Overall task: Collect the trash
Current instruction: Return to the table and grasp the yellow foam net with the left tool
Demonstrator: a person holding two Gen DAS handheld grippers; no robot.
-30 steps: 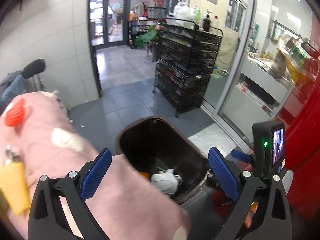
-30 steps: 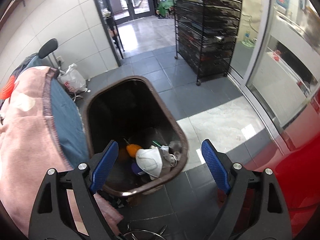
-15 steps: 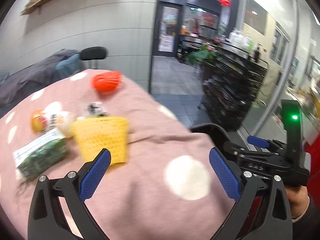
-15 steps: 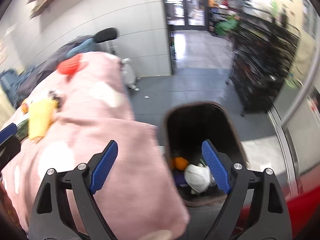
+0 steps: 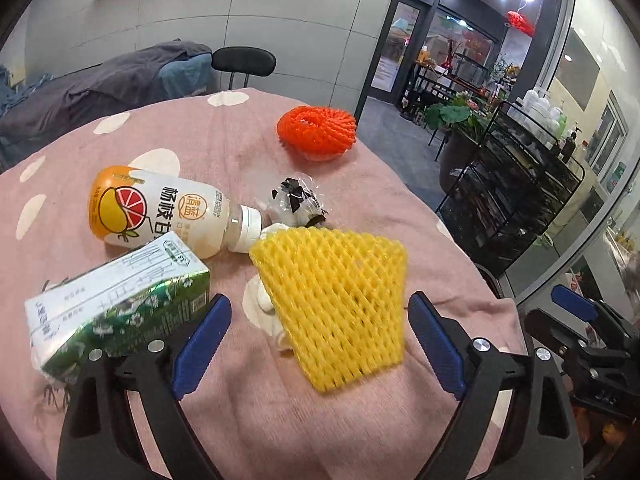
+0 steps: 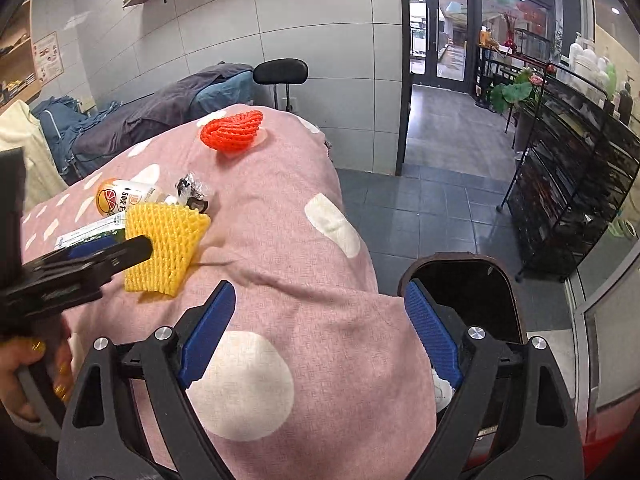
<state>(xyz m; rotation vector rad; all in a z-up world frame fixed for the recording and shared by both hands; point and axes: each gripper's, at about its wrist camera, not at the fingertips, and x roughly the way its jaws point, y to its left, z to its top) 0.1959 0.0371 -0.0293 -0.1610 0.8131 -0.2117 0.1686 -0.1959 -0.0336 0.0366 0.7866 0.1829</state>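
Note:
A yellow foam fruit net (image 5: 336,304) lies on the pink spotted cloth (image 5: 224,148), between the open jaws of my left gripper (image 5: 318,344). Beside it lie a green drink carton (image 5: 116,300), an orange-labelled bottle (image 5: 156,212) on its side, a crumpled clear wrapper (image 5: 296,200) and a red foam net (image 5: 316,132). My right gripper (image 6: 320,336) is open and empty above the cloth's near edge. The brown trash bin (image 6: 472,288) stands on the floor to its right, with something white inside. The yellow net (image 6: 164,248) and red net (image 6: 232,130) also show in the right wrist view.
A black wire rack (image 6: 572,184) stands on the tiled floor at the right. A black stool (image 6: 280,72) and a bed with dark covers (image 6: 160,108) are behind the table. A glass door (image 6: 440,28) is at the back.
Both grippers have swung from over the trash bin to the table. My left gripper now frames the yellow net. Both stayed open.

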